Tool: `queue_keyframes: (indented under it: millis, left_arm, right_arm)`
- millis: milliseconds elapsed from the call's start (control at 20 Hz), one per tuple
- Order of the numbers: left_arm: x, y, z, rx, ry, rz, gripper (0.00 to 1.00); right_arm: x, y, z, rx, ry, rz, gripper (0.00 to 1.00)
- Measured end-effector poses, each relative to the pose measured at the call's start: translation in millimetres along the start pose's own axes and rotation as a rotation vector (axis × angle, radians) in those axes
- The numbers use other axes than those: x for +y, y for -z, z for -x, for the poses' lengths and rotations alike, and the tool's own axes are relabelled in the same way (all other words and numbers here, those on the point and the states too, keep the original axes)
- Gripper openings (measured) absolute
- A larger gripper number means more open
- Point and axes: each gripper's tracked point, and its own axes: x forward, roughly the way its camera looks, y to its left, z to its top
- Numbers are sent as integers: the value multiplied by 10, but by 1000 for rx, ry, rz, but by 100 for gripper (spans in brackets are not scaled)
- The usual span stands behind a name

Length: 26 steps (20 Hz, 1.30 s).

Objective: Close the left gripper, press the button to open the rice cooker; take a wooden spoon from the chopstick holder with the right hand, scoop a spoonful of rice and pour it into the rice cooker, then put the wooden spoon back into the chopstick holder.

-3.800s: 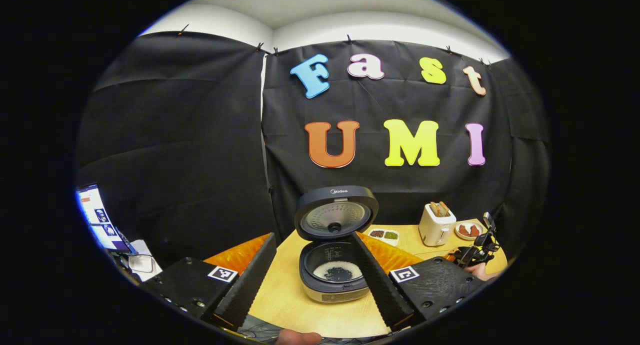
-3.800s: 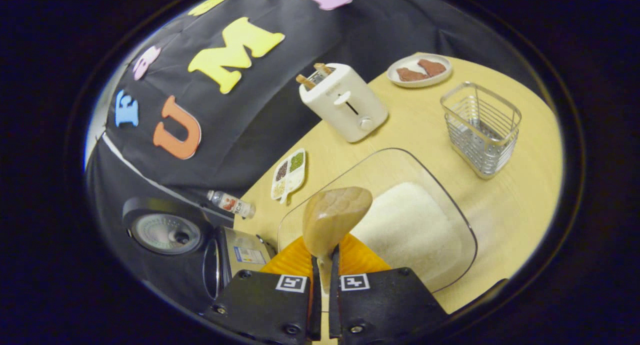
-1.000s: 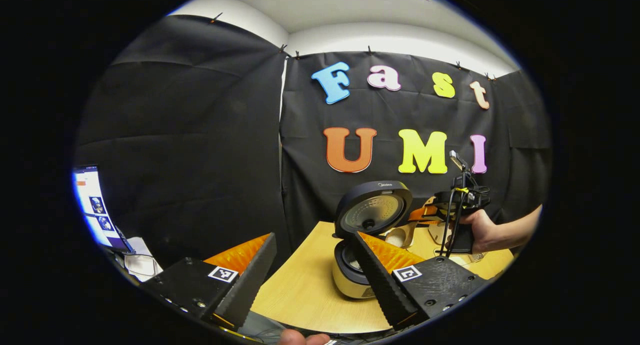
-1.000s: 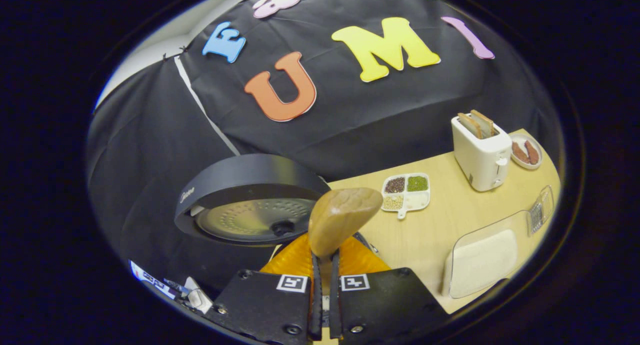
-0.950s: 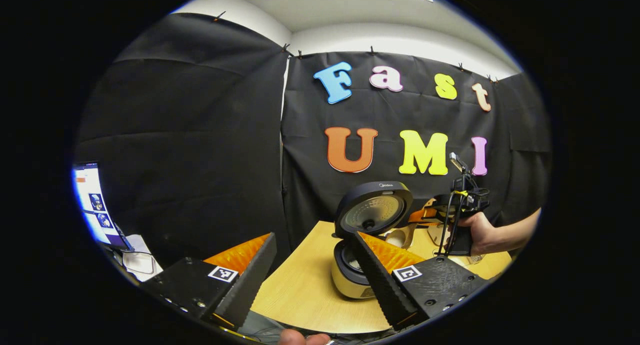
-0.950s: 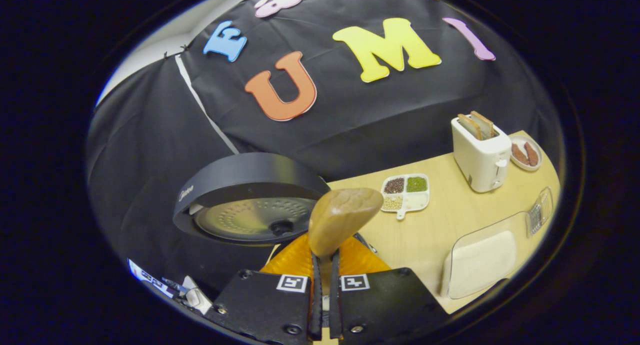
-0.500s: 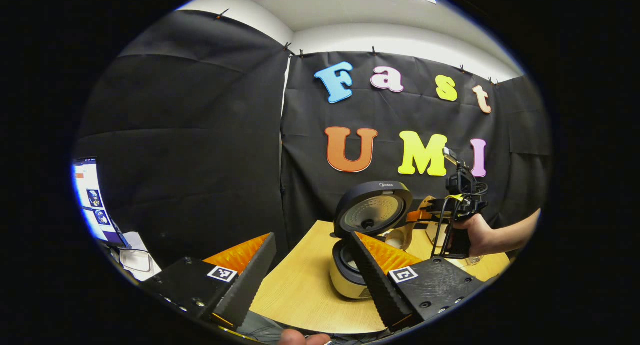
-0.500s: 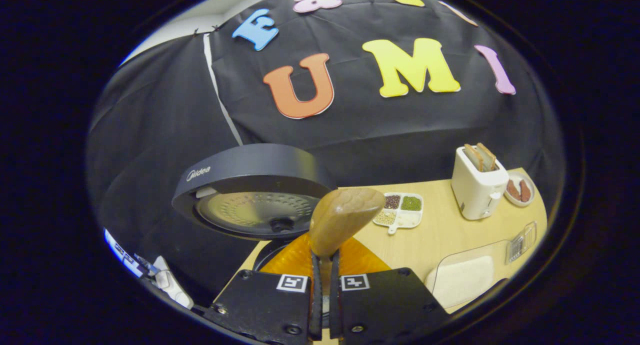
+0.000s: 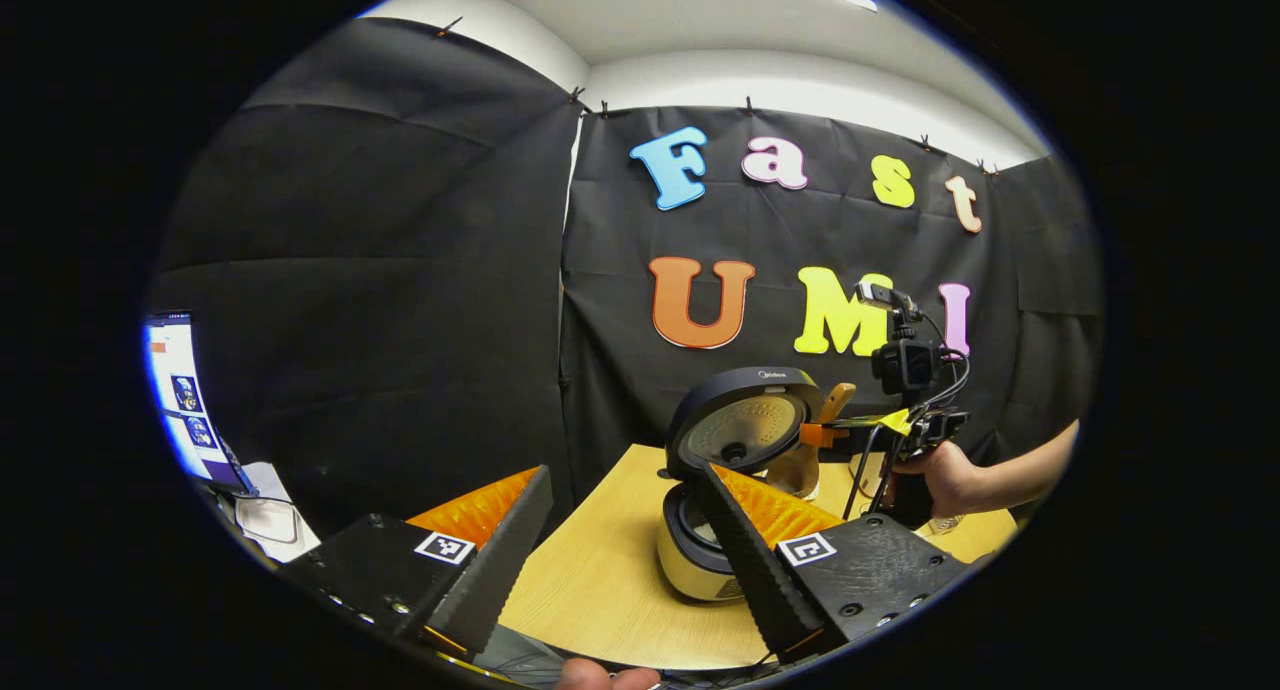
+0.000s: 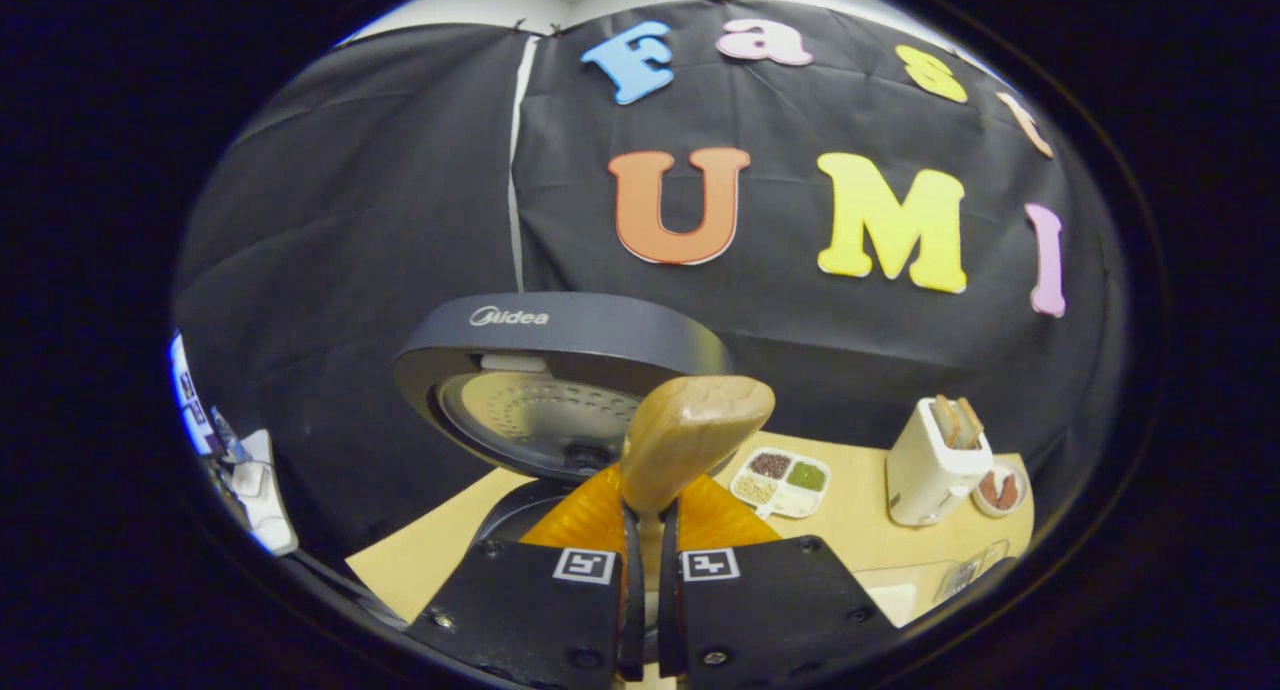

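Wooden spoon (image 10: pixel 695 425) now raised, pinched in right tool (image 10: pixel 648 530), before rice cooker (image 10: pixel 560 370).

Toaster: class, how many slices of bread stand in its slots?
2. Both slices stand side by side in the top of the toaster, at the table's far right, beside a small plate.

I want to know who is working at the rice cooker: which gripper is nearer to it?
Right. The right gripper, shut on the wooden spoon, is beside the rice cooker under its raised lid; the open left gripper is farther back.
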Motion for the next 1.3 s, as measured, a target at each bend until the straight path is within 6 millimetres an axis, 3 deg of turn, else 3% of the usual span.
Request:
queue_keyframes:
  millis: [350,600,850,1100,1300]
  left_arm:
    - [48,9,25,1,-11,10,95]
    - [-13,13,81,-6,-8,30,95]
    - [-224,2,107,-7,29,25,95]
    - [-460,-81,132,-14,67,13,95]
    - [-800,-126,121,-13,111,8,95]
  right_arm:
    - [212,-121,102,-90,-6,235,11]
    - [234,-123,159,-98,-9,252,11]
    - [174,-336,340,-124,-28,154,11]
    - [-91,-464,659,-127,-50,-26,11]
    - [-472,-555,970,-126,-76,-220,11]
